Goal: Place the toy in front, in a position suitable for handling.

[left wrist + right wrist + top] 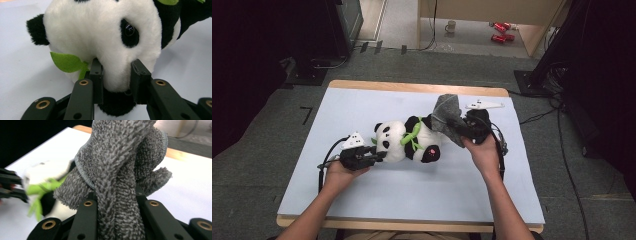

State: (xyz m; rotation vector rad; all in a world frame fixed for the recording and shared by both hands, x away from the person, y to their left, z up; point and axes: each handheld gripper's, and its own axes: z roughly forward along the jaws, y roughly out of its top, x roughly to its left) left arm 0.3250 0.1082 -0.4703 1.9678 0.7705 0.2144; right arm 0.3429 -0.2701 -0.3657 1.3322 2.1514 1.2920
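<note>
A black-and-white plush panda [408, 140] with green felt leaves lies on its side in the middle of the light blue table [362, 100]. My left gripper [377, 156] is shut on the panda's snout [117, 77], one jaw on each side of it. A green leaf [66, 62] pokes out just left of the jaws. My right gripper [464, 129] is shut on a bunched grey cloth [448, 116], held up against the panda's far end. In the right gripper view the grey cloth [120, 170] rises between the jaws and the panda's green leaves [41, 192] show blurred behind it.
A white object [484, 105] lies near the table's back right edge. On the floor beyond stand a mug [451, 26] and red cans [502, 31]. Black equipment stands at both sides, with cables on the floor to the right.
</note>
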